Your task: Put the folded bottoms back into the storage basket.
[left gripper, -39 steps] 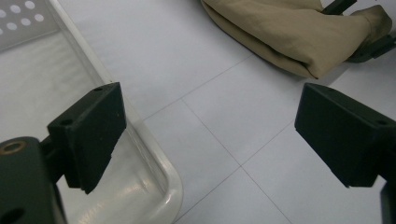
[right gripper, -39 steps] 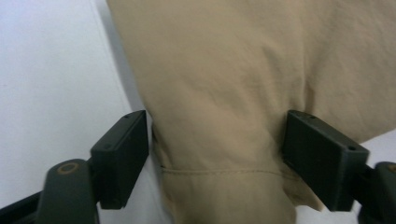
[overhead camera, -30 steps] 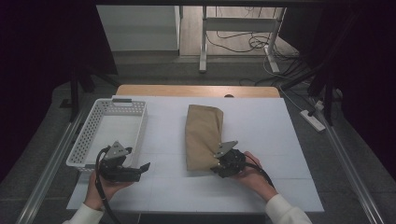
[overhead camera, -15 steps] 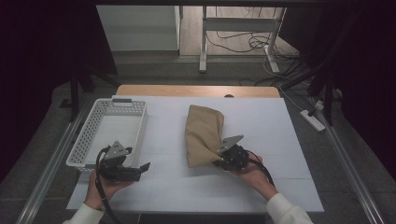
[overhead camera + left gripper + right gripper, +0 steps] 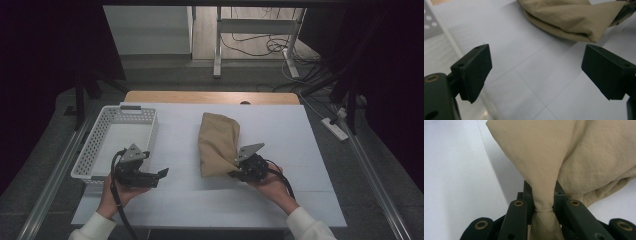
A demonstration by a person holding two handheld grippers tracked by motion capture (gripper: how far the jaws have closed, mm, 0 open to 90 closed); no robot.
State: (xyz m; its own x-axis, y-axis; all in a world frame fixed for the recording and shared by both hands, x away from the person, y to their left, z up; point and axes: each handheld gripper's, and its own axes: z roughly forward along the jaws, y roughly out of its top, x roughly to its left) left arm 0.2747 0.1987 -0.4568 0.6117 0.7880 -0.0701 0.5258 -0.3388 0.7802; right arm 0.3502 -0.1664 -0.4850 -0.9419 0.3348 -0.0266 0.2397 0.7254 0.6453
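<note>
Right gripper (image 5: 239, 170), jaws just closed, pinches a gathered corner of the tan cloth (image 5: 218, 142), which lies folded near the middle of the white table (image 5: 280, 200); the grasp appears secured, while lifting or unfolding is judged still ahead. Left gripper (image 5: 159, 175) hovers near the front edge, jaws spread and empty, beside the white basket (image 5: 95, 150). Beyond: a wooden edge (image 5: 210, 97), cables (image 5: 260, 45) on a dim floor

The hand-held gripper (image 5: 537, 72), jaws wide apart, faces tan cloth (image 5: 571, 18) on the white table (image 5: 524, 62).
</note>
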